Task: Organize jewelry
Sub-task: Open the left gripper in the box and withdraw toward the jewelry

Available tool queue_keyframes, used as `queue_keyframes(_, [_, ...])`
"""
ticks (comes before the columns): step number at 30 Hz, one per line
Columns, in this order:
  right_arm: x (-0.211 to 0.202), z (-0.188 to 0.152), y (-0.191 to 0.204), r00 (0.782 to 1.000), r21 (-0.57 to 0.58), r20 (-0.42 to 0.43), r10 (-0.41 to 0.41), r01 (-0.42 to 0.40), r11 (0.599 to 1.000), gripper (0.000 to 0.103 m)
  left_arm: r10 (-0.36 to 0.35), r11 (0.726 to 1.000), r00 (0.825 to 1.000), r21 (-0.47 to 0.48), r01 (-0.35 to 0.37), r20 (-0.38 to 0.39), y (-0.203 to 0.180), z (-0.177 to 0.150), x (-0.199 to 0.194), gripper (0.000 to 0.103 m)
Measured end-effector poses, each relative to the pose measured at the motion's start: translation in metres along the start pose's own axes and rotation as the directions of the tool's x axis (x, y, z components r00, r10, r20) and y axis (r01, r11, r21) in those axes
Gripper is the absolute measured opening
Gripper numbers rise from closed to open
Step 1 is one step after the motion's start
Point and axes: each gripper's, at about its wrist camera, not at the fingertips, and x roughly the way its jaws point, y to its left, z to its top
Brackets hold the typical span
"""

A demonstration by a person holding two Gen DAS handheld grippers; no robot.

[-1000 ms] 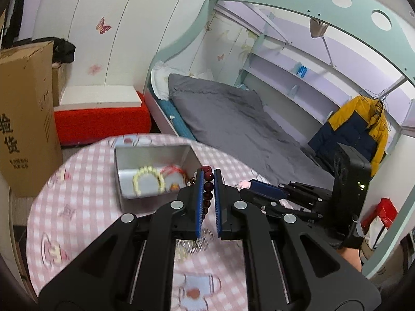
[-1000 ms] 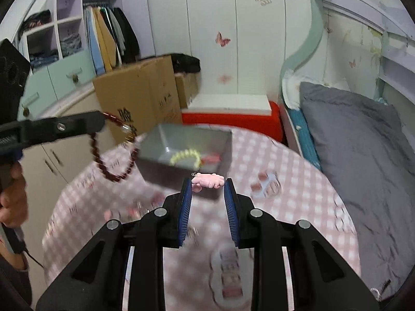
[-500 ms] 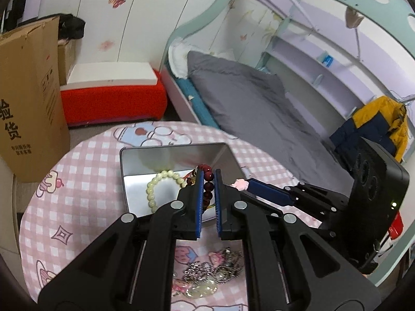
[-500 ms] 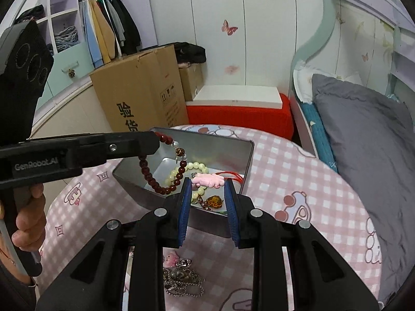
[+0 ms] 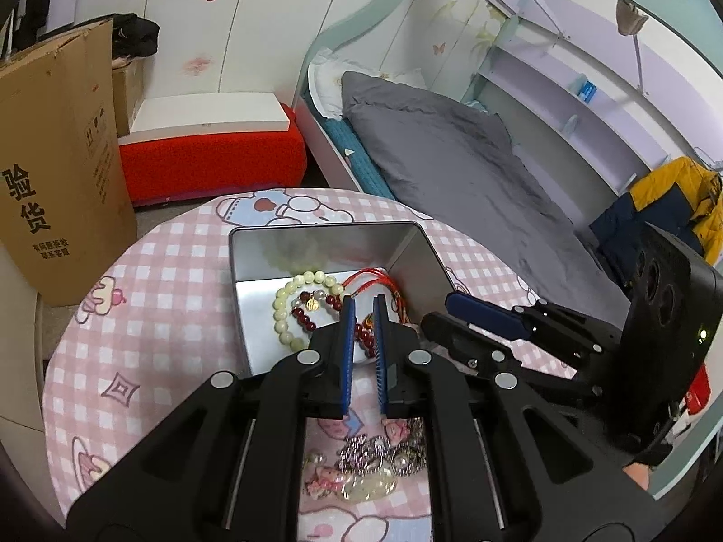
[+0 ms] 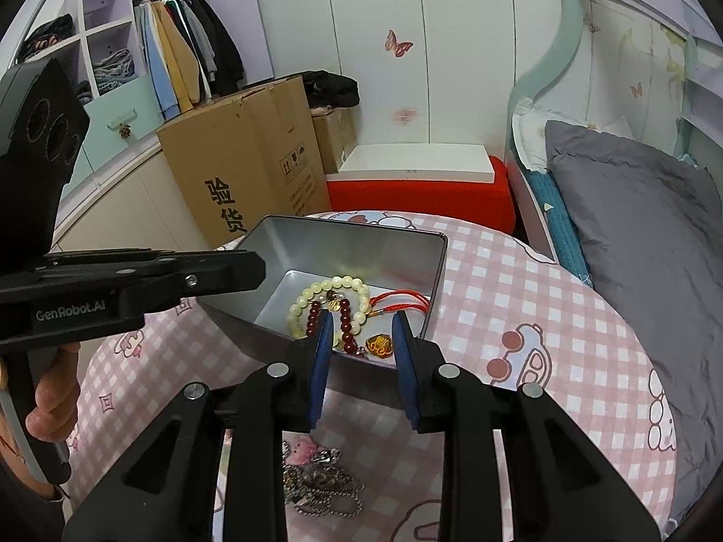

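Hovering at tin [image 5: 253,244] near edge, likely for drop-off: left tool [image 5: 361,305] narrow, nearly closed, nothing gripped. Red bracelet [image 5: 305,320] lies inside tin, just beyond tips.

Right view: right tool [image 6: 361,320] moderately apart, empty, aimed into tin. Bracelet on tin floor beyond tips. Chains [image 6: 316,488] on tabletop, likely next.

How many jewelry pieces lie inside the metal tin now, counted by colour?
Inside the silver metal tin:
Pale green bead bracelet: 1
Dark red bead bracelet: 1
Red cord with amber pendant: 1
Total: 3
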Motion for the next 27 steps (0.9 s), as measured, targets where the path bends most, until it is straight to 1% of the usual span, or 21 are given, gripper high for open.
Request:
queue_keyframes(3, [-0.012, -0.002, 0.003, 1.0, -0.002, 0.014, 0.001, -0.001, 1.0, 0.027, 0.018, 1.0, 1.0, 0.013, -0.018, 0.023, -0.001, -0.006, -0.016, 0.009])
queue_keyframes(6, [-0.028, -0.006, 0.009, 1.0, -0.008, 0.03, 0.001, -0.001, 1.0, 0.032, 0.066, 0.997, 0.996, 0.023, -0.067, 0.053, -0.002, -0.016, -0.035, 0.009])
queue_keyframes(8, [-0.037, -0.01, 0.014, 0.999, -0.015, 0.038, 0.004, -0.004, 1.0, 0.034, 0.082, 0.996, 0.994, 0.028, -0.084, 0.067, -0.001, -0.024, -0.046, 0.009])
queue_keyframes(10, [-0.047, -0.017, 0.02, 0.999, -0.025, 0.043, 0.001, 0.0, 1.0, 0.036, 0.12, 0.992, 0.989, 0.031, -0.123, 0.08, 0.0, -0.034, -0.058, 0.009])
queue_keyframes(12, [-0.054, -0.022, 0.026, 0.999, -0.027, 0.045, 0.003, -0.002, 1.0, 0.038, 0.153, 0.987, 0.985, 0.034, -0.156, 0.083, 0.002, -0.045, -0.066, 0.009])
queue_keyframes(15, [-0.063, -0.034, 0.034, 0.999, -0.035, 0.043, 0.007, -0.006, 0.999, 0.04, 0.18, 0.983, 0.981, 0.017, -0.181, 0.078, 0.008, -0.063, -0.076, 0.009])
queue_keyframes(16, [-0.065, -0.037, 0.037, 0.999, -0.038, 0.038, 0.007, -0.005, 0.999, 0.042, 0.188, 0.982, 0.98, 0.008, -0.189, 0.072, 0.009, -0.069, -0.078, 0.013])
queue_keyframes(17, [-0.066, -0.041, 0.04, 0.999, -0.04, 0.032, 0.006, -0.004, 0.999, 0.042, 0.194, 0.981, 0.979, -0.002, -0.194, 0.068, 0.011, -0.074, -0.08, 0.021])
queue_keyframes(18, [-0.067, -0.046, 0.043, 1.0, -0.041, 0.027, 0.005, -0.004, 0.999, 0.042, 0.2, 0.98, 0.977, -0.017, -0.2, 0.066, 0.013, -0.082, -0.082, 0.049])
queue_keyframes(19, [-0.068, -0.049, 0.044, 1.0, -0.041, 0.022, 0.006, -0.005, 0.999, 0.043, 0.21, 0.977, 0.975, -0.037, -0.208, 0.076, 0.015, -0.088, -0.084, 0.068])
queue_keyframes(20, [-0.068, -0.053, 0.045, 1.0, -0.039, 0.011, 0.007, -0.007, 0.999, 0.043, 0.218, 0.975, 0.972, -0.047, -0.215, 0.09, 0.015, -0.095, -0.087, 0.068])
queue_keyframes(21, [-0.067, -0.057, 0.047, 1.0, -0.036, 0.002, 0.008, -0.007, 0.999, 0.043, 0.221, 0.975, 0.971, -0.046, -0.218, 0.088, 0.015, -0.101, -0.088, 0.068])
queue_keyframes(23, [-0.067, -0.064, 0.049, 1.0, -0.033, -0.014, 0.008, -0.009, 0.999, 0.043, 0.224, 0.974, 0.973, -0.049, -0.221, 0.055, 0.016, -0.112, -0.084, 0.068])
queue_keyframes(27, [-0.065, -0.079, 0.053, 0.999, -0.017, -0.047, 0.01, -0.011, 1.0, 0.043, 0.255, 0.966, 0.967, -0.051, -0.254, 0.013, 0.019, -0.13, -0.075, 0.068])
